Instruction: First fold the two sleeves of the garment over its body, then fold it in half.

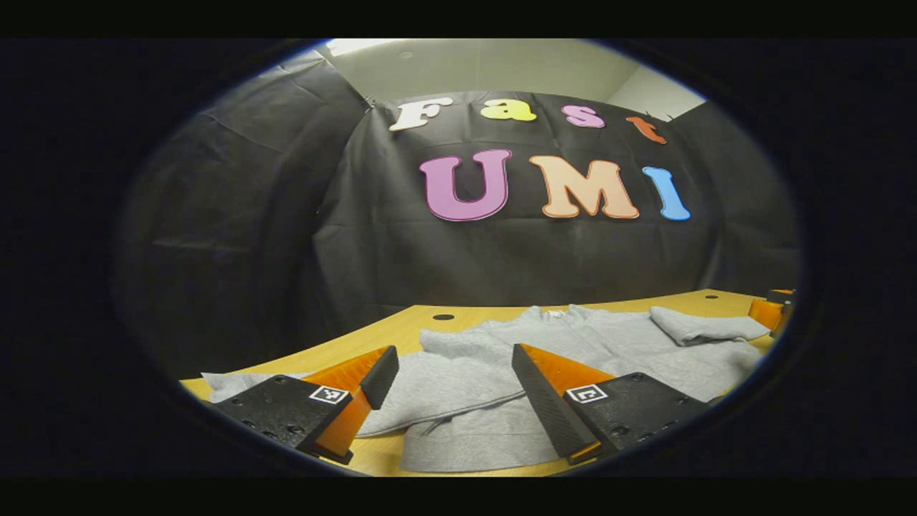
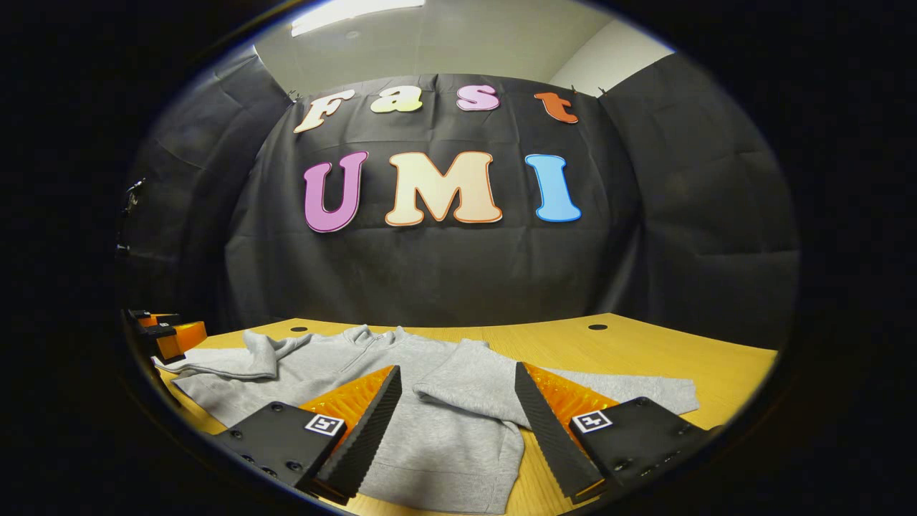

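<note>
A grey sweatshirt [image 1: 573,344] is lying flat on the wooden table [image 2: 645,351], its long axis running away from the cameras: the collar [image 2: 372,335] is pointing toward the black cloth wall [image 2: 444,265] and the ribbed hem [image 2: 444,487] is sitting at the near table edge.

In the right gripper view, one sleeve [image 2: 466,387] is bending at the elbow beside the body, its cuff end [image 2: 645,393] trailing out over bare wood. The other sleeve [image 2: 229,362] is bunching up at the far side of the garment.

The right gripper [image 2: 458,416] is hovering low over the hem, fingers spread wide and holding nothing. The left gripper [image 1: 451,387] is doing the same from its side, fingers parted over the fabric (no cloth between them).

The left gripper view is showing the bunched sleeve as a folded lump [image 1: 706,326], with the other gripper at the frame's edge [image 1: 770,312]. In the right gripper view, two dark round holes [image 2: 597,327] are showing in the tabletop, and the other gripper is peeking in near the bunched sleeve [image 2: 168,333].
</note>
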